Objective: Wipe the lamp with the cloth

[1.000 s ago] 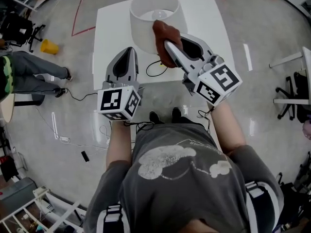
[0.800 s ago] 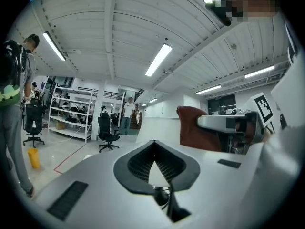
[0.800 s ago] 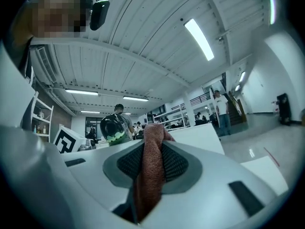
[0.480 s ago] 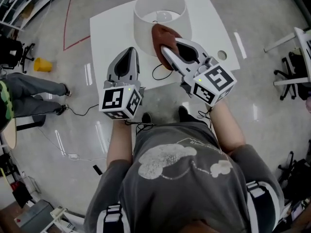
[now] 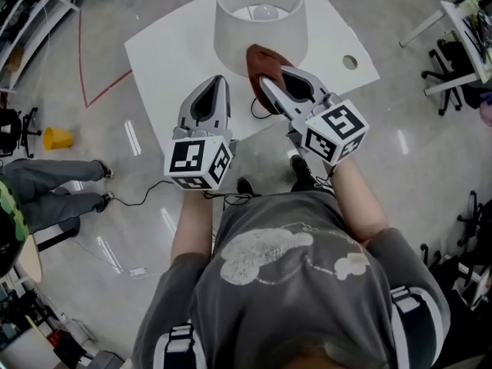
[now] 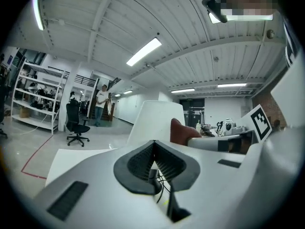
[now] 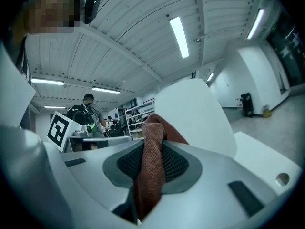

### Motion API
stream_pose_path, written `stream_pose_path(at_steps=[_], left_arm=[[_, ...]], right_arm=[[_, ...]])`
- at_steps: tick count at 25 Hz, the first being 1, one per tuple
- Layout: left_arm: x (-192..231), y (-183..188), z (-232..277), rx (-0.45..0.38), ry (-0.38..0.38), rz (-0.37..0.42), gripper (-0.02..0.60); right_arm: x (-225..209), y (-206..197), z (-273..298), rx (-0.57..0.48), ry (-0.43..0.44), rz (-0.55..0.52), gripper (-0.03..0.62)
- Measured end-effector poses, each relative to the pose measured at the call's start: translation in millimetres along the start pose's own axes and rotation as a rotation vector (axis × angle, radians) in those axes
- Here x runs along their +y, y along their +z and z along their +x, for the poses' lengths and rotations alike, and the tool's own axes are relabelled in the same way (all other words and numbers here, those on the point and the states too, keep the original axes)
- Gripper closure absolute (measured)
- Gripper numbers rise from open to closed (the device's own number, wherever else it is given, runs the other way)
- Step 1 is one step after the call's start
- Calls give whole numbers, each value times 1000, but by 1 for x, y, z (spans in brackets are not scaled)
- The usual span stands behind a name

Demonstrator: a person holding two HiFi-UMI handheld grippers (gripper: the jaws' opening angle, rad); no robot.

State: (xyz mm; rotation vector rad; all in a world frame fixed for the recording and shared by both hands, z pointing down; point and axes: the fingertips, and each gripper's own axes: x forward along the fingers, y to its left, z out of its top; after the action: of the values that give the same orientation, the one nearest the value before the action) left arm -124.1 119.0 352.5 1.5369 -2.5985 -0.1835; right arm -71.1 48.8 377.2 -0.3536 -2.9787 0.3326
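Cloth [image 5: 265, 61] — rust-brown, coarse-woven, bunched — pinched between jaws of right gripper [image 5: 270, 85], against near side of lamp [image 5: 257, 23]. Tapered white shade, bulb showing through its open top, toward far edge of white table [image 5: 169, 48]. Left gripper [image 5: 216, 83] closed on nothing, over table's near edge — apart from lamp.

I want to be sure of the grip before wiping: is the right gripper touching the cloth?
Touching. The right gripper view shows the right gripper with its jaws clamped on the brown cloth, which runs between the pads and bunches out past the tips.
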Motion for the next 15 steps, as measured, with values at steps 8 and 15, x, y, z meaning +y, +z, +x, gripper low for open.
stream_pose_path(at_steps=[8,15], left_arm=[[17,-11,-6,35,-104,3,574],[24,-17,-16,61,-170,1,574]], right_arm=[[0,-32,10,5,-143,64,508],[7,-39,4,-2,-239,86,508]])
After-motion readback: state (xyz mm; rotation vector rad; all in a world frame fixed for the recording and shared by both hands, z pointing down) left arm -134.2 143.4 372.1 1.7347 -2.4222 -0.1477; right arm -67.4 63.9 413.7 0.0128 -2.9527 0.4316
